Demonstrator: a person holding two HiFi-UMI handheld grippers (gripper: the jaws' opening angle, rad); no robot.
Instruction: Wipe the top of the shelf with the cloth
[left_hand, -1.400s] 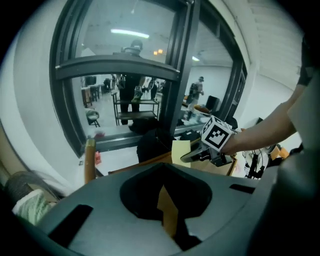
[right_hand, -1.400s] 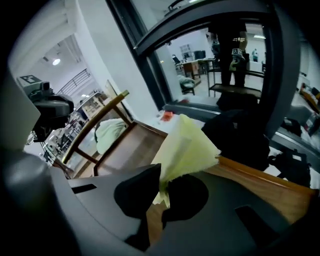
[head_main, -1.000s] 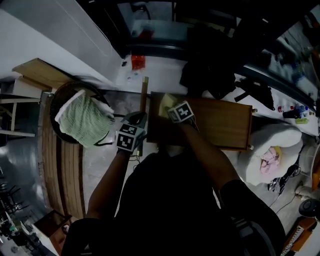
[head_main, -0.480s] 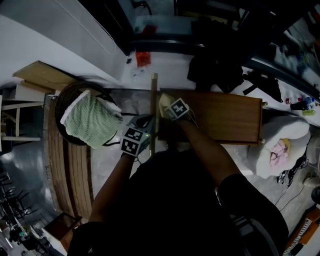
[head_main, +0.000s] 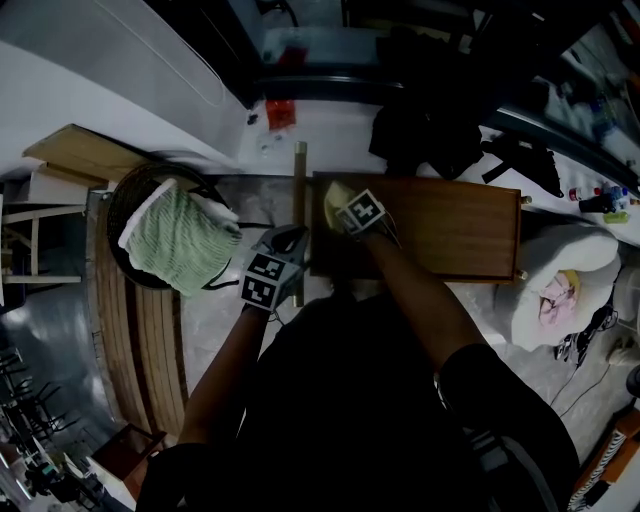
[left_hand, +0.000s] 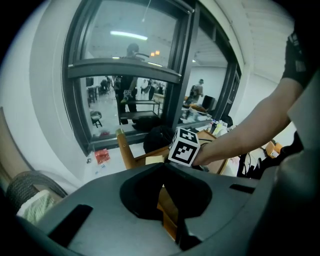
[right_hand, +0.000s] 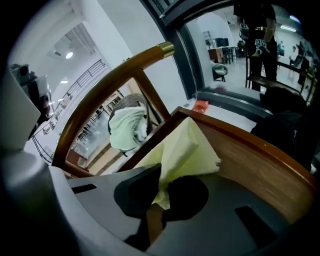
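Softness seems likely in the light, pale yellow folded cloth (right_hand: 187, 147), lying at the far left corner of the brown wooden shelf (head_main: 450, 235) top and pinched by its near fold in the right gripper (right_hand: 161, 187), a sound hold, while the left gripper (left_hand: 167, 200) clamps the shelf's left edge.

No word, number or brand can be read anywhere in these views. The cubes on the left gripper (head_main: 288, 242) and the right gripper (head_main: 340, 210) bear only black-and-white square patterns, not letters. The red packet (head_main: 278, 113) on the floor is too small and blurred to read.
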